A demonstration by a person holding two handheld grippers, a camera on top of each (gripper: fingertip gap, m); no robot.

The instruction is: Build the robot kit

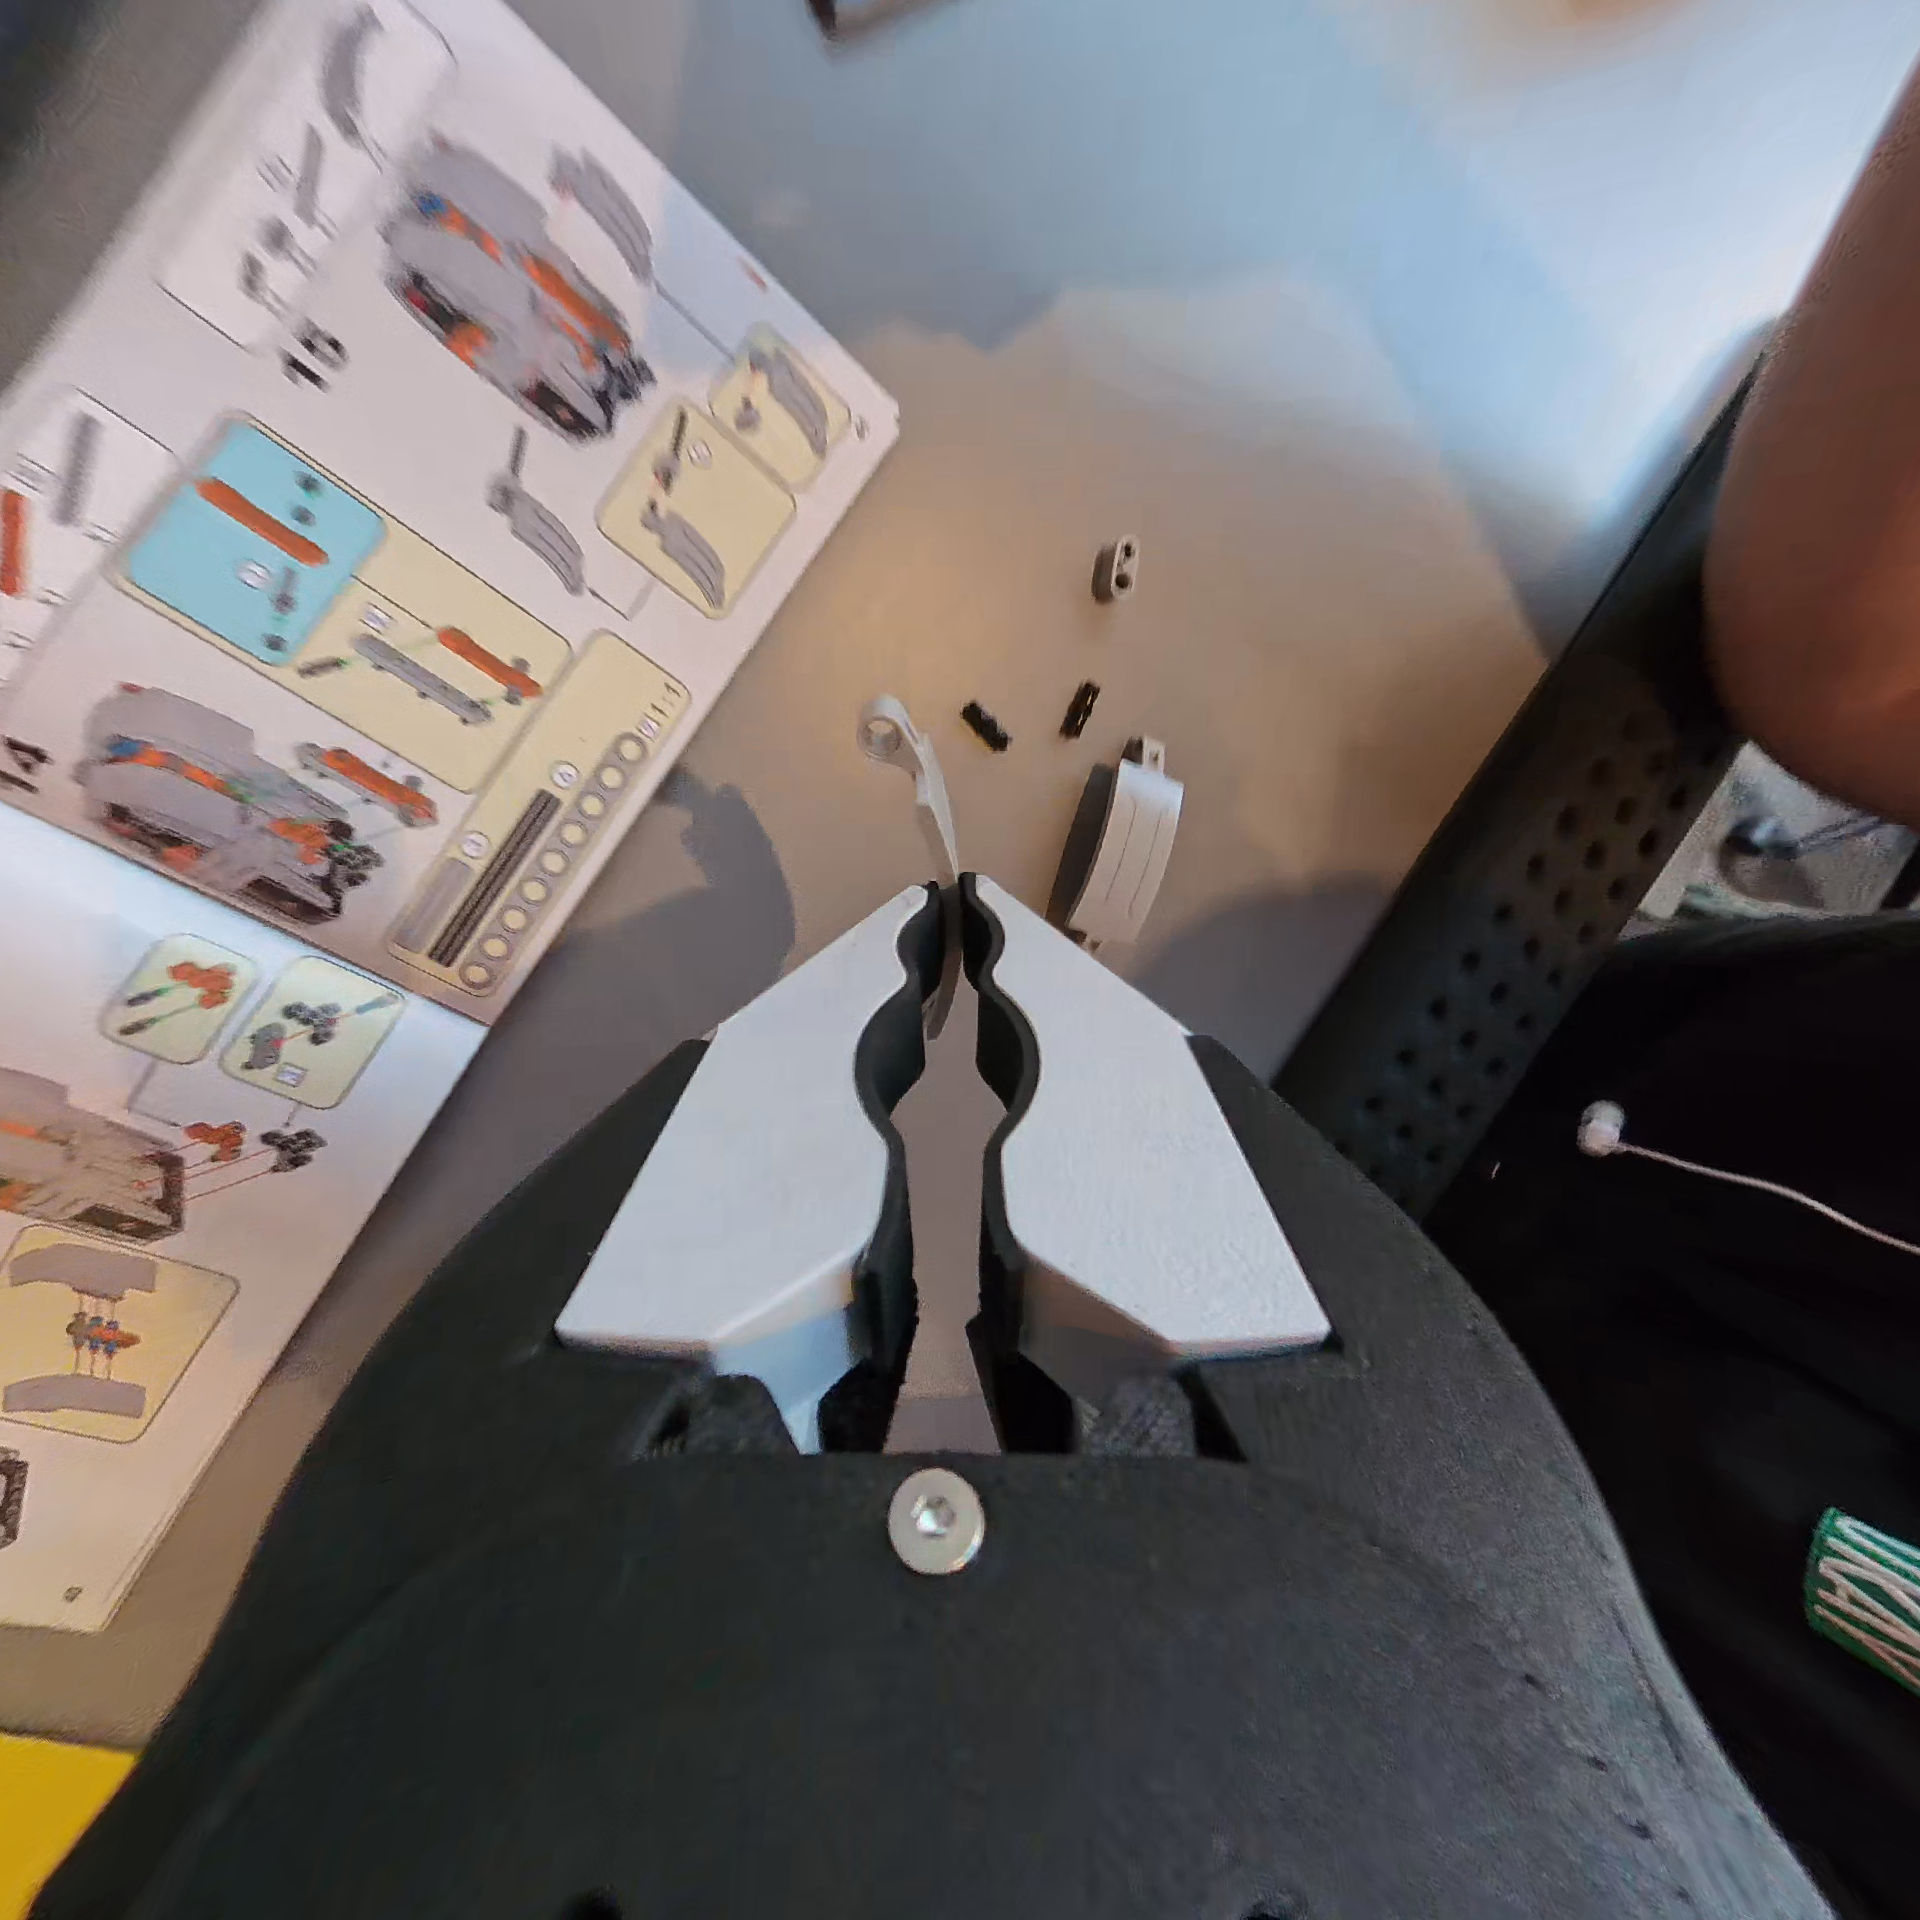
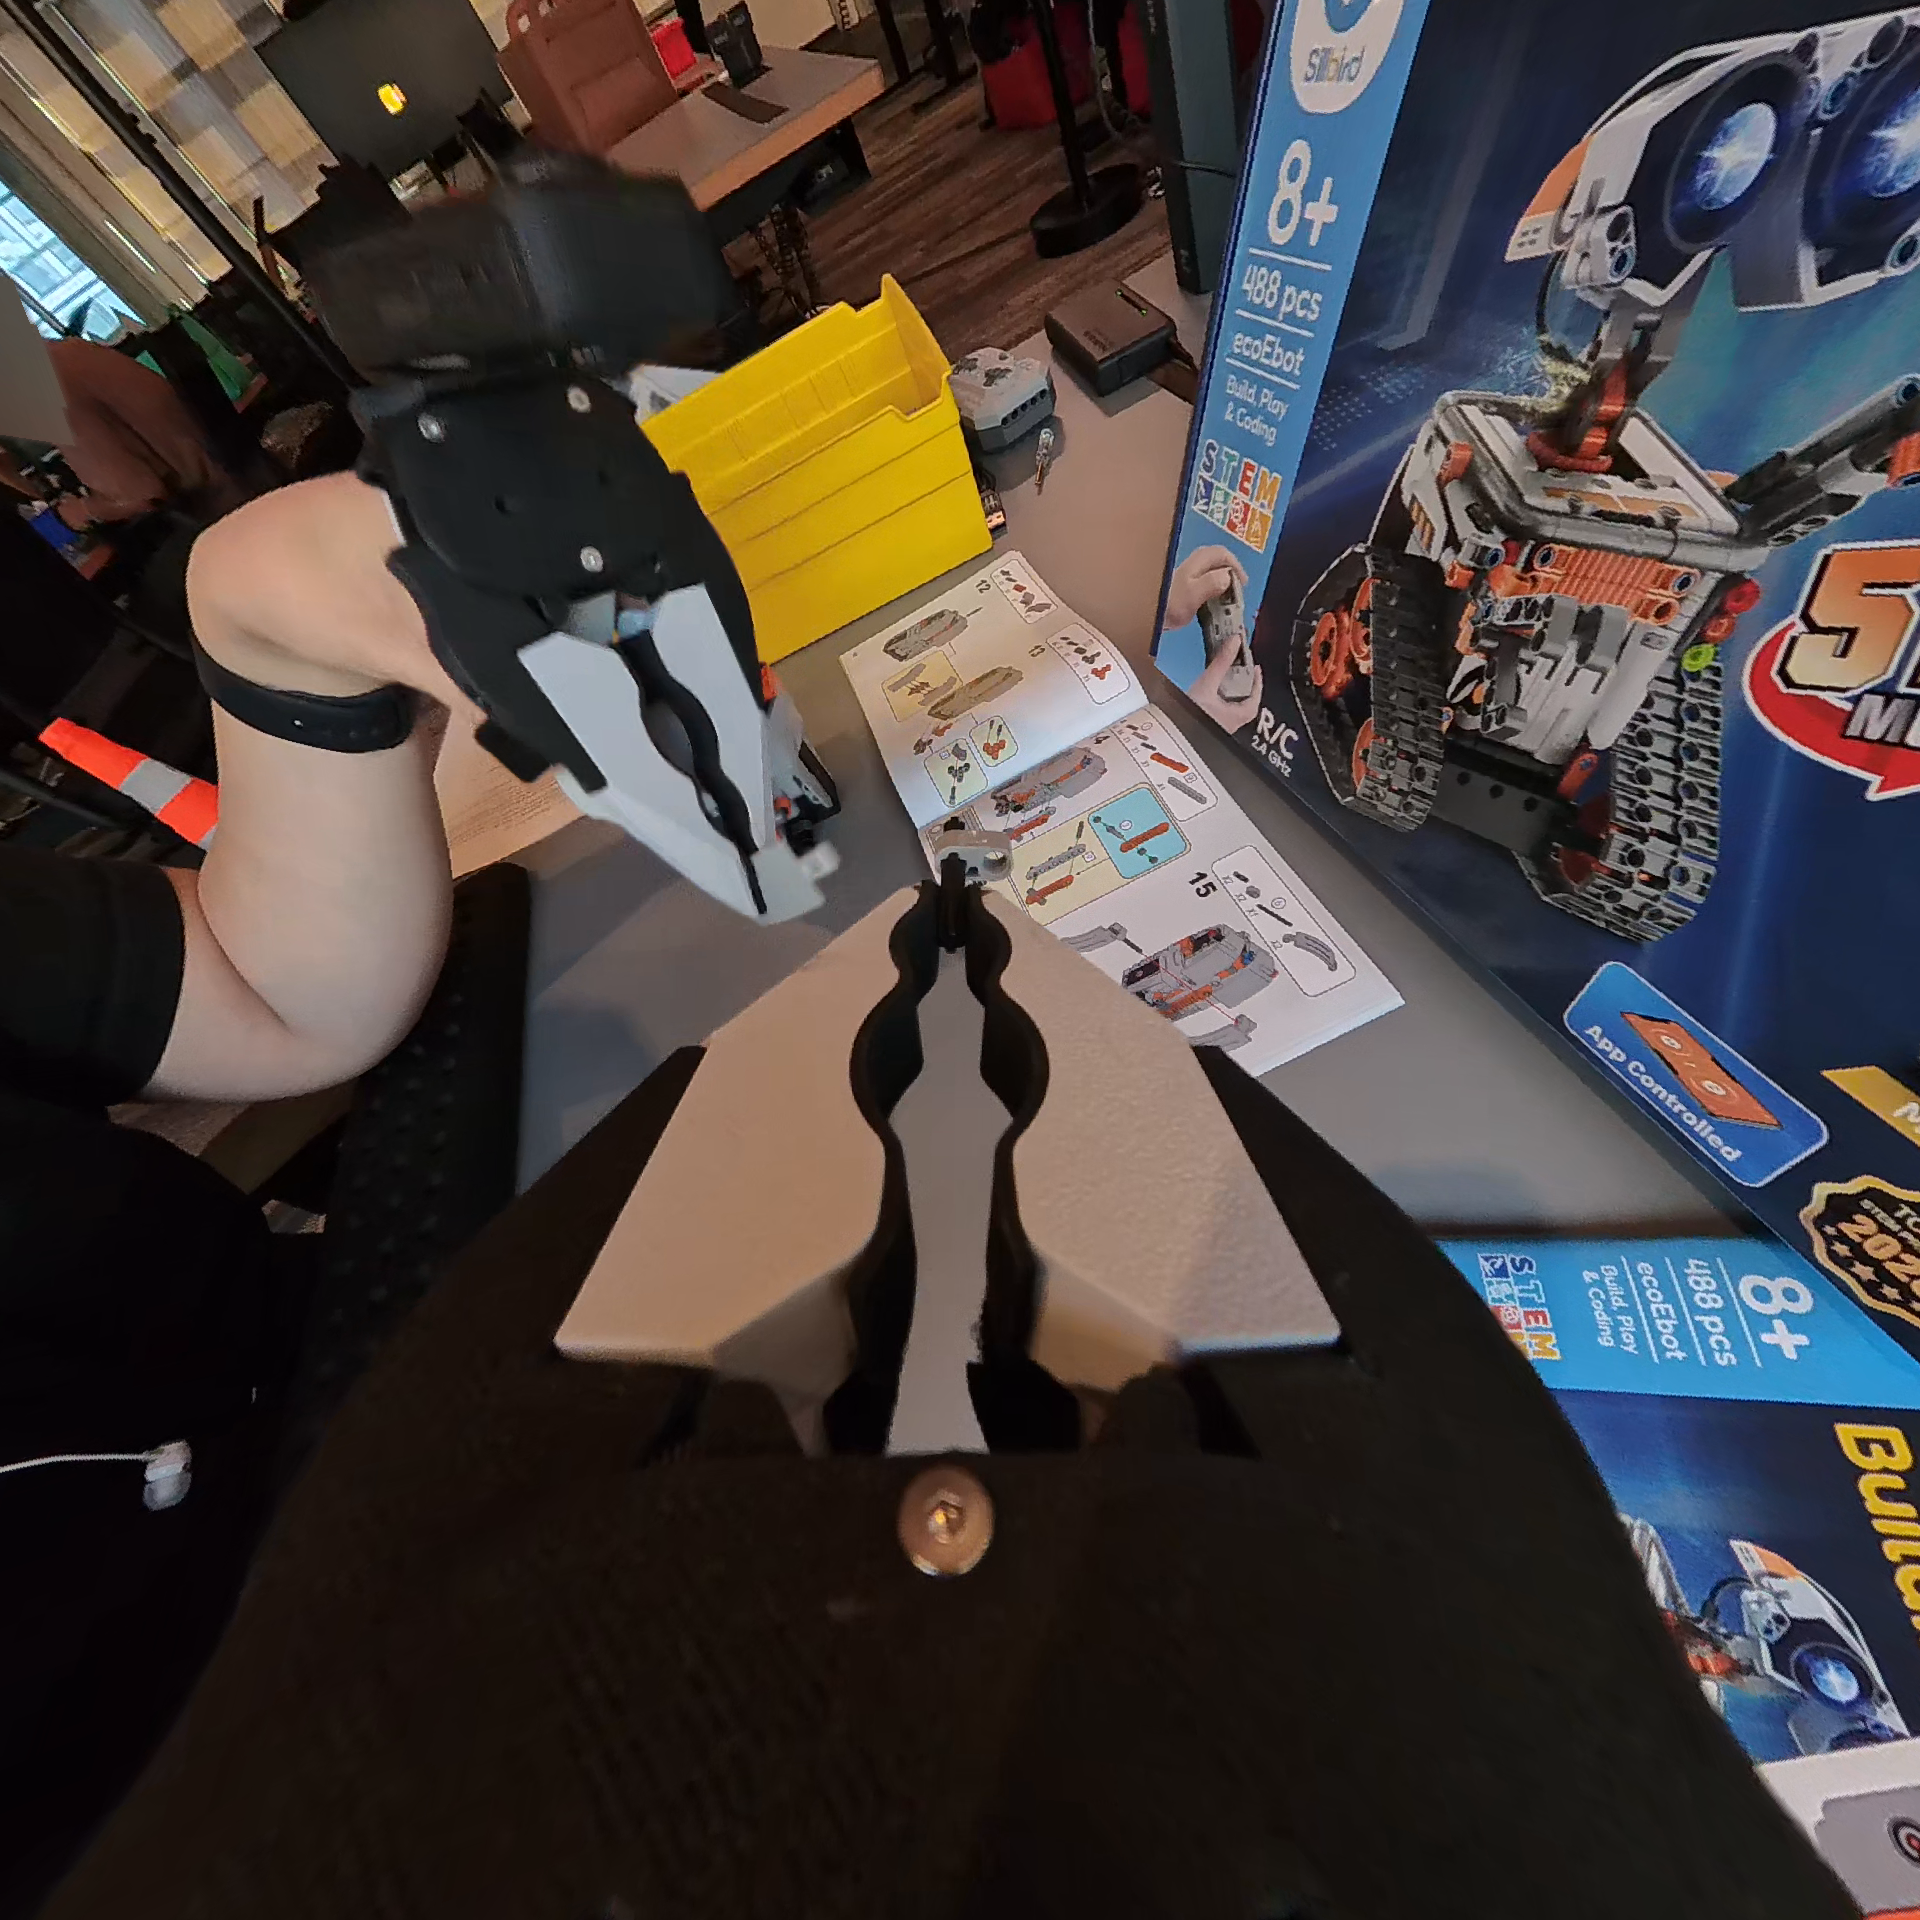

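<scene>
**Left gripper** [image 1: 951, 888]: nearly shut, jaws parted only by the thin edge of a curved pale-grey panel [image 1: 935, 821]. Pinches it at the very tips, above the grey table [image 1: 1247, 312]; most of the panel juts forward, holed end farthest out.

**Right gripper** [image 2: 951, 914]: closed to a sliver on a short black pin [image 2: 951, 899], which carries a grey holed connector [image 2: 977, 858] at its outer end. Hangs in the air over the open instruction booklet [image 2: 1091, 810], close to the left gripper's tips but apart from them.

**On the table, beyond the left tips:** a second curved panel [image 1: 1117, 842], two loose black pins [image 1: 984, 725] and a small dark-grey link [image 1: 1117, 556]. Yellow bin [image 2: 831, 468] and printed toy box [image 2: 1558, 520] farther back.

**Risks, as judged:**
- Shallow tip grips on both sides, so a slight twist or sideways push probably pivots the panel in the pads or pops the pin free.
- A dropped pin likely to roll or get lost against the booklet's busy print.
- Loose parts on the table easily scattered by a low sweep of either tool.
</scene>
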